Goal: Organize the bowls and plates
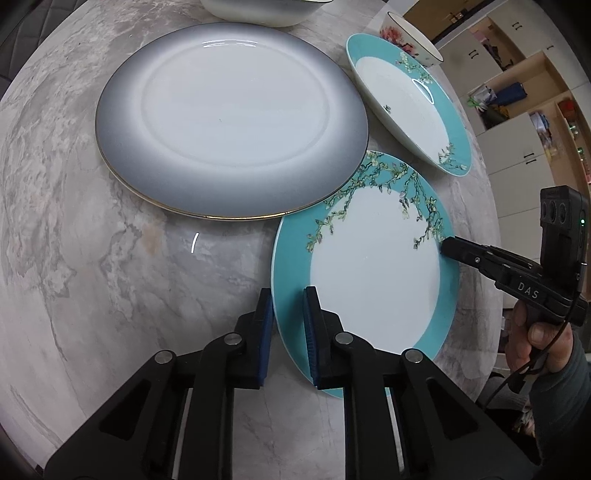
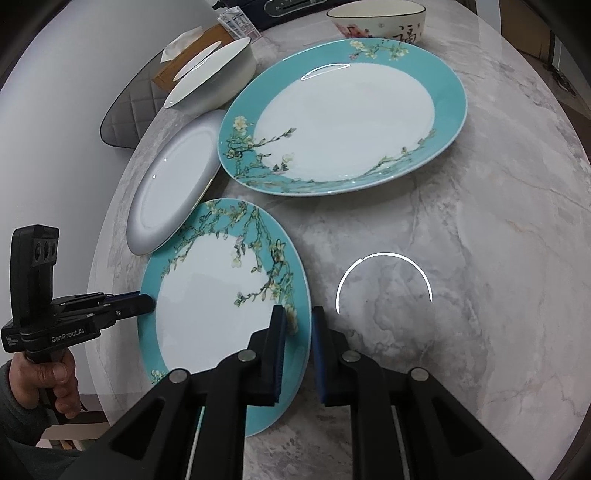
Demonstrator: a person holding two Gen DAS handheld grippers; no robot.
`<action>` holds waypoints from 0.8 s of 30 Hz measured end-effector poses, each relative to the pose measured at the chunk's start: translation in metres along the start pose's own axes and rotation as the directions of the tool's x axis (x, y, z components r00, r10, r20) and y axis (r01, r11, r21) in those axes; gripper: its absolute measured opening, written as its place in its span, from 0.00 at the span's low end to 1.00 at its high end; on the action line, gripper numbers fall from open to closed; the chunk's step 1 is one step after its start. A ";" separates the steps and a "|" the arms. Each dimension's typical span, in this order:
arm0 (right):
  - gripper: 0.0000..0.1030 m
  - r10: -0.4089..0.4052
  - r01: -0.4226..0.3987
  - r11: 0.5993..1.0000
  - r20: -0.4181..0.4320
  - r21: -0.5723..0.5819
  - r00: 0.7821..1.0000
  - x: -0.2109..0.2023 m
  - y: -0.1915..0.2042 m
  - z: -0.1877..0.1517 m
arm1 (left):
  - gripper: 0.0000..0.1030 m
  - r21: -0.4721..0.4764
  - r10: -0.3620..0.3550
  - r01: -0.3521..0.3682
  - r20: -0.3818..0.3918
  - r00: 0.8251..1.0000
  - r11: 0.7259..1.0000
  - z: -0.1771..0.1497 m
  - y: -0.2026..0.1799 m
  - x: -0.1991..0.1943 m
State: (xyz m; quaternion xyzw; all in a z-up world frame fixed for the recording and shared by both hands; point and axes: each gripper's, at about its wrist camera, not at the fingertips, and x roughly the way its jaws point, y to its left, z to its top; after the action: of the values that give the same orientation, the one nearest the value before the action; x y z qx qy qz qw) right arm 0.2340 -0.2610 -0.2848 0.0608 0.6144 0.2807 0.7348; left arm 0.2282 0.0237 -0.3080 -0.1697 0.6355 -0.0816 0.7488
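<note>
A small teal plate with a blossom pattern (image 1: 373,273) (image 2: 210,302) lies on the marble table, gripped from two opposite sides. My left gripper (image 1: 289,325) (image 2: 146,301) is shut on its left rim, blue pads on either face of the edge. My right gripper (image 2: 299,343) (image 1: 448,247) is shut on the opposite rim. The plate's far edge meets a large grey plate with a gold rim (image 1: 232,122) (image 2: 173,184). A bigger, deeper teal plate (image 1: 410,99) (image 2: 343,125) sits behind.
A floral bowl (image 1: 410,40) (image 2: 376,22) and a white bowl (image 1: 258,11) (image 2: 214,74) stand at the far side of the table (image 2: 461,240). A tissue box (image 2: 177,62) is beyond the white bowl. A hand (image 1: 535,332) holds each gripper's handle.
</note>
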 end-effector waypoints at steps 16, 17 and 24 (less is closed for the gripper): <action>0.15 -0.015 0.015 1.000 0.030 0.002 0.999 -0.022 0.020 -0.030 | 0.11 0.026 -0.004 0.003 0.028 1.000 1.000 -0.043 -0.009 -0.027; 0.15 -0.018 0.018 1.000 0.031 0.001 0.999 -0.023 0.021 -0.033 | 0.11 0.028 -0.004 0.004 0.033 0.999 1.000 -0.045 -0.008 -0.031; 0.16 -0.023 0.021 0.999 0.036 0.037 0.999 -0.030 0.029 -0.051 | 0.11 0.048 -0.012 0.011 0.034 0.999 0.999 -0.064 -0.007 -0.052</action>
State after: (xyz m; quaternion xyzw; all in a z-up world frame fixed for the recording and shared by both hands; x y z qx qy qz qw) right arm 0.1742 -0.2645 -0.2584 0.0725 0.6065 0.2602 0.7478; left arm 0.1574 0.0248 -0.2660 -0.1567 0.6192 -0.0983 0.7631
